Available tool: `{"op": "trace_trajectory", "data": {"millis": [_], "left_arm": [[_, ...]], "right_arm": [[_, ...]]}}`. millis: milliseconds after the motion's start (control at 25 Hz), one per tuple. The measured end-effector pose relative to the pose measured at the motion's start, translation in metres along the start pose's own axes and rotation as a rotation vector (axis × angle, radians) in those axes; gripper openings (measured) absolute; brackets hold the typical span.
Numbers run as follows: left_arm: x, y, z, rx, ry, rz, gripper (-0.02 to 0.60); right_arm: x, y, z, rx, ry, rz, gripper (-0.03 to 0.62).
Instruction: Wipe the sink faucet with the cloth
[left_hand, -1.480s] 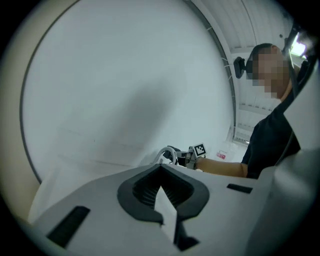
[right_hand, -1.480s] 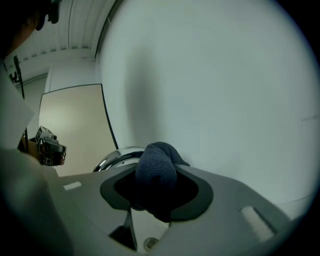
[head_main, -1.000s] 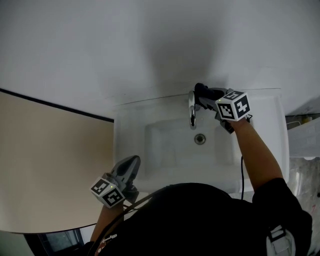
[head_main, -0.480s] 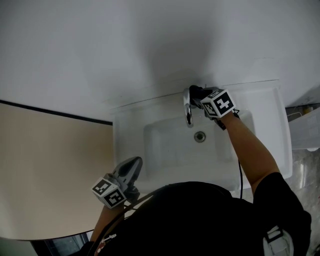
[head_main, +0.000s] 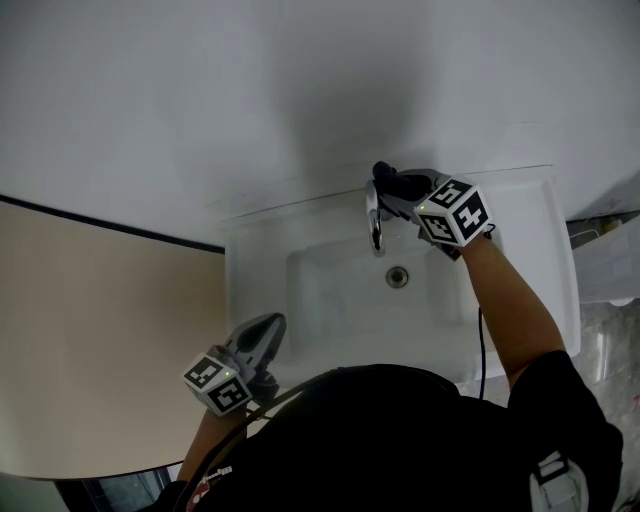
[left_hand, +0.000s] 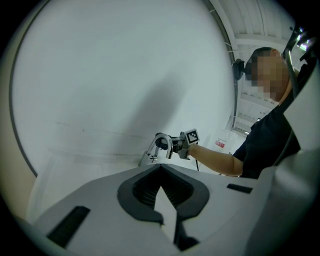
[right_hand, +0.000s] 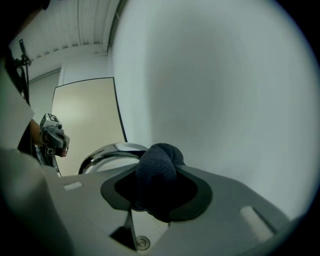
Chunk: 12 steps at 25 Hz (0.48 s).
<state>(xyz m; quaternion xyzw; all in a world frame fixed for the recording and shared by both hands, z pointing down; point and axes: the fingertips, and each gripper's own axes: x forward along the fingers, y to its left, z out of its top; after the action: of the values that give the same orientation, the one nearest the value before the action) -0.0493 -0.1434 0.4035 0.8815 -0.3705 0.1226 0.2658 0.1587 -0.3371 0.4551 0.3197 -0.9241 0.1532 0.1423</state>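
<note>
The dark cloth (right_hand: 156, 172) is clamped in the right gripper (head_main: 398, 190) and pressed against the chrome faucet (head_main: 375, 218) at the back of the white sink (head_main: 262, 300) (just below the wall). The left gripper (head_main: 266, 324) is held at the sink's front left corner, its jaws closed together on nothing, well apart from the faucet.

Head view looks steeply down on the sink (head_main: 255, 300) — both gripper views share its faucet (head_main: 376, 225).

Dark blue cloth (right_hand: 156, 170), shiny chrome faucet (head_main: 374, 222), plain white sink (head_main: 530, 250) (black-edged beige panel (head_main: 100, 340))
</note>
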Motion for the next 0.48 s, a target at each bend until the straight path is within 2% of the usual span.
{"op": "trace_trajectory", "data": {"millis": [280, 480], "left_arm": [[0.0, -0.005, -0.003, -0.002, 0.003, -0.011, -0.008], [0.001, -0.009, -0.003, -0.002, 0.006, -0.01, -0.008]], "right_arm": [[-0.027, 0.036, 0.017, -0.249, -0.028, 0.073, 0.133], [-0.042, 0.067, 0.017, -0.372, -0.009, 0.129, 0.133]]}}
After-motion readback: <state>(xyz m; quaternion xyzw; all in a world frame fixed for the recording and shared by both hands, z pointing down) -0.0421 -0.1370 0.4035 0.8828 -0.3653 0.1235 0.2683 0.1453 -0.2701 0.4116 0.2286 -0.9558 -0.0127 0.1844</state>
